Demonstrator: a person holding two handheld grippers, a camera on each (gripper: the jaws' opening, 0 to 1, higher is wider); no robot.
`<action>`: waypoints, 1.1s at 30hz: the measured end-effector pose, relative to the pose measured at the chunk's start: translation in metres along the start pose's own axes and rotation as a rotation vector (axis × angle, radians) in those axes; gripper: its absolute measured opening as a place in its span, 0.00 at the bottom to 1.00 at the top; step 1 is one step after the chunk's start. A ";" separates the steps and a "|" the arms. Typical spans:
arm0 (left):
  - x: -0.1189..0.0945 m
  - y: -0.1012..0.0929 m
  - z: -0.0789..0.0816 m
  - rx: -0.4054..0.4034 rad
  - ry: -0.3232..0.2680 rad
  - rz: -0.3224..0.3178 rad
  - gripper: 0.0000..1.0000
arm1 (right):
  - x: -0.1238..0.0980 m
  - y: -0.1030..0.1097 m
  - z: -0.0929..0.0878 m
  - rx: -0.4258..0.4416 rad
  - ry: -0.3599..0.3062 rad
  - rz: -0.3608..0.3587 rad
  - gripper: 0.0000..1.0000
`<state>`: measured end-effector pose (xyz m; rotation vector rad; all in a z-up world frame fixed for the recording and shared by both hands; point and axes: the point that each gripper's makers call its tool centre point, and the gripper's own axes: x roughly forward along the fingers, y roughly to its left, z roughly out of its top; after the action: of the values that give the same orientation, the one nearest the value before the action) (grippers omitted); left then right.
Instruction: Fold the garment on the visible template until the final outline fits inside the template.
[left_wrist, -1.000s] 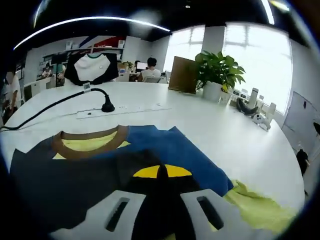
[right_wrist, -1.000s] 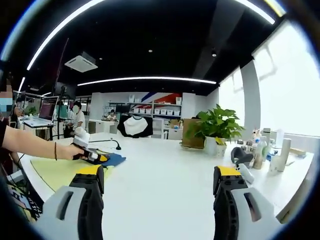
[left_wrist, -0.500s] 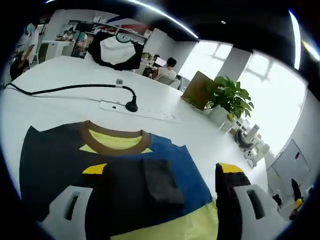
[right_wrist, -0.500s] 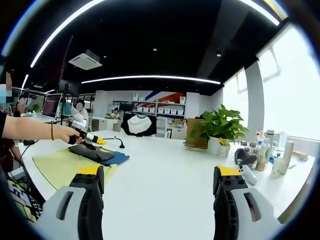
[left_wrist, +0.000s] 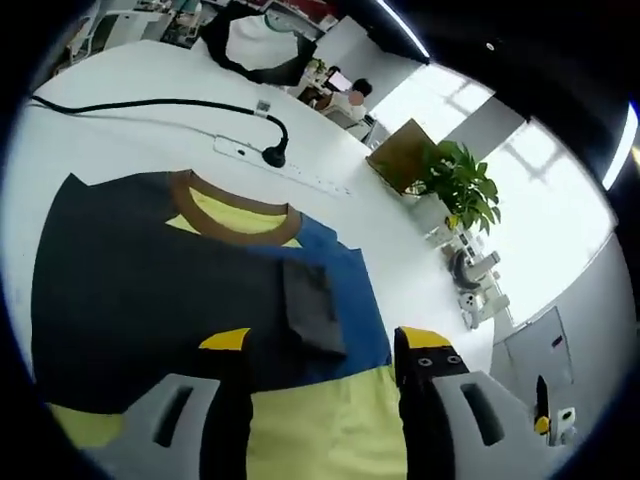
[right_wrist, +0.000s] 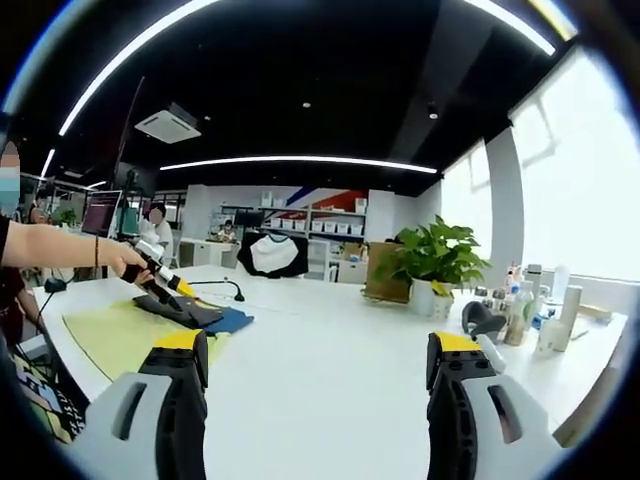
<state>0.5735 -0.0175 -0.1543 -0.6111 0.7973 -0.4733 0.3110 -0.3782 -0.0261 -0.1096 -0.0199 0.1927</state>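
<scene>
Both grippers wide open, empty: left gripper (left_wrist: 325, 350) over garment (left_wrist: 160, 280); right gripper (right_wrist: 312, 350) over table (right_wrist: 330, 330).

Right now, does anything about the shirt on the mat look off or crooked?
Yes. The shirt is only partly folded: one sleeve lies doubled over onto the body, tilted rather than square, while the other side stays spread out. Its blue edge sits past the dark front. The yellow-green template shows beneath.
</scene>
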 end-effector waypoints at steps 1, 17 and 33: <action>0.002 -0.001 -0.001 -0.002 0.006 -0.004 0.57 | 0.000 0.000 0.000 0.004 -0.002 0.001 0.93; 0.010 -0.006 0.002 -0.027 0.027 -0.053 0.03 | -0.002 -0.004 0.002 0.010 -0.010 -0.002 0.93; 0.026 -0.058 -0.042 0.751 0.046 -0.032 0.02 | -0.005 -0.006 0.003 0.019 -0.018 -0.004 0.92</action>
<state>0.5471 -0.0891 -0.1518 0.0850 0.5912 -0.7648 0.3073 -0.3842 -0.0221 -0.0885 -0.0364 0.1901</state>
